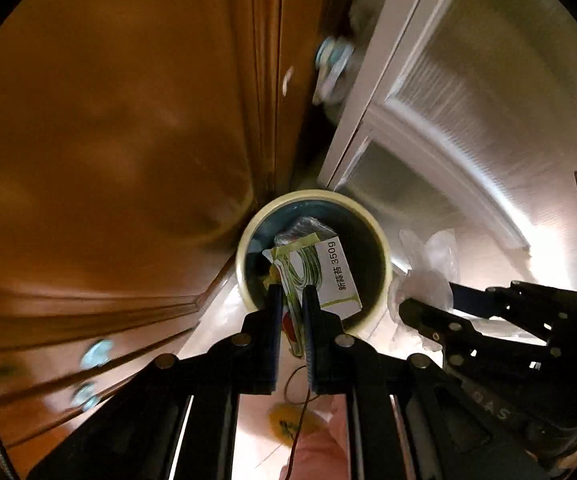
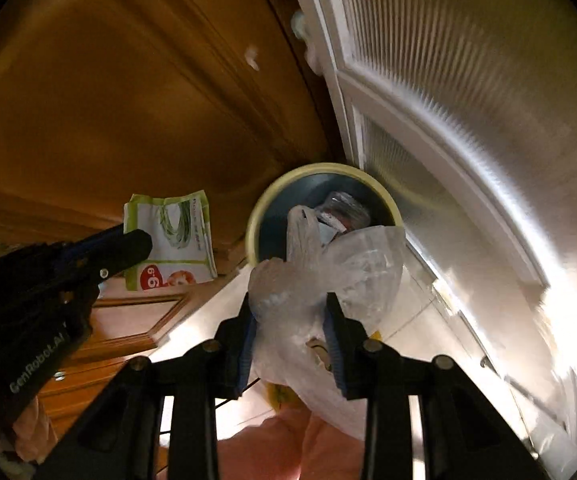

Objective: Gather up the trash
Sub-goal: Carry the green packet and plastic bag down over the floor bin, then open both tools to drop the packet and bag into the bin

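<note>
Paper wrapper (image 1: 328, 276): a white and green food wrapper with printed beans and a weight mark, hanging over the mouth of the bin, its lower end caught in the left gripper.
Left gripper (image 1: 291, 300): jaws nearly pressed together, pinching the wrapper's edge; only the thin paper shows between them. In the right wrist view the same gripper (image 2: 136, 244) comes in from the left with the wrapper (image 2: 176, 240) fanned out past its tip.
Plastic bag (image 2: 328, 276): a crumpled clear bag, bunched between the right gripper's jaws and bulging up over the near rim of the bin.
Right gripper (image 2: 290, 320): jaws spread a moderate way, the bag filling the gap and touching both blue pads; whether they press it firmly I cannot tell. Seen from the left side, this gripper (image 1: 408, 308) sits just right of the bin with the bag (image 1: 428, 264) at its tip.
Bin (image 1: 384, 256): round, pale yellow rim, dark teal inside, standing on the floor; already holding a clear crumpled container (image 2: 342, 210) and other scraps.
Bin's edges: its far side sits tight in the corner where the wooden cabinet (image 1: 108, 140) meets the white ribbed-glass door (image 1: 468, 92).
Open room: pale floor (image 1: 216, 320) shows on the near side of the bin, narrow between cabinet and door.
Person: a pink sleeve (image 2: 280, 440) shows at the bottom edge below the grippers.
</note>
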Action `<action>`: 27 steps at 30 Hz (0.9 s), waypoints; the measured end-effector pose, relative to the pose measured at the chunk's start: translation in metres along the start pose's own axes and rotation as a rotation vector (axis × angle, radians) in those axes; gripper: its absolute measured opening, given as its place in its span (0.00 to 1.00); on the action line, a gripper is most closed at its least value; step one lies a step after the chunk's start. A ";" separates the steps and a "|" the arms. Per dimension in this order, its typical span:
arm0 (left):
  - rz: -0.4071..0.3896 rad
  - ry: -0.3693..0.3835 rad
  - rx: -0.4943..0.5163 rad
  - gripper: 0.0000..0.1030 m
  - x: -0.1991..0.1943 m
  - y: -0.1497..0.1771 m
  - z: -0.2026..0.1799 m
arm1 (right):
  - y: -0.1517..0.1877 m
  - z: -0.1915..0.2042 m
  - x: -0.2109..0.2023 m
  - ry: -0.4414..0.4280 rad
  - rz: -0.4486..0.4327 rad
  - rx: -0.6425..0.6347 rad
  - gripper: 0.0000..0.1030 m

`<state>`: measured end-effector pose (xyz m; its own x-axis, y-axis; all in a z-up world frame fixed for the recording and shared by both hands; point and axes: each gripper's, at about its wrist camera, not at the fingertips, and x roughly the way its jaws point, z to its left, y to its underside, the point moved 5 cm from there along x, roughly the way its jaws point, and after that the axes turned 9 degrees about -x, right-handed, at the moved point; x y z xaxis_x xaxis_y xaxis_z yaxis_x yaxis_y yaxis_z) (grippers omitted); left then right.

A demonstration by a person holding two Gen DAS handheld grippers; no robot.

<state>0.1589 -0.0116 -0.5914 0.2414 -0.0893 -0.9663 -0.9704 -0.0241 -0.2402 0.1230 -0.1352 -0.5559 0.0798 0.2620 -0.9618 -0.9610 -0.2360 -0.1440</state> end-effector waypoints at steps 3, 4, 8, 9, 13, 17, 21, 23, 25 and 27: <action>0.008 -0.015 -0.008 0.09 0.043 -0.002 0.000 | -0.006 -0.015 0.042 0.025 0.008 -0.034 0.34; 0.011 -0.026 -0.012 0.09 0.059 -0.001 0.001 | -0.007 -0.020 0.056 0.035 0.017 -0.042 0.34; 0.025 -0.036 -0.026 0.26 0.090 -0.005 0.005 | -0.009 -0.035 0.094 0.058 0.048 -0.062 0.42; 0.027 -0.039 -0.029 0.32 0.094 -0.005 0.006 | -0.010 -0.036 0.100 0.057 0.048 -0.063 0.45; 0.036 -0.051 -0.038 0.51 0.109 -0.006 0.014 | -0.011 -0.041 0.111 0.051 0.045 -0.066 0.52; 0.033 -0.072 -0.017 0.51 0.119 -0.008 0.017 | -0.011 -0.041 0.122 0.024 0.049 -0.075 0.52; 0.030 -0.072 -0.011 0.56 0.120 -0.012 0.019 | -0.009 -0.041 0.129 0.014 0.049 -0.092 0.52; 0.034 -0.067 -0.004 0.57 0.119 -0.015 0.018 | -0.006 -0.037 0.130 0.012 0.045 -0.094 0.52; 0.031 -0.065 0.006 0.57 0.110 -0.017 0.014 | -0.010 -0.034 0.124 0.000 0.035 -0.093 0.52; 0.022 -0.063 0.013 0.57 0.100 -0.020 0.011 | -0.012 -0.031 0.113 0.001 0.023 -0.094 0.52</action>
<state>0.2023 -0.0087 -0.6840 0.2200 -0.0273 -0.9751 -0.9755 -0.0099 -0.2198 0.1518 -0.1321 -0.6706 0.0586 0.2550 -0.9652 -0.9336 -0.3284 -0.1435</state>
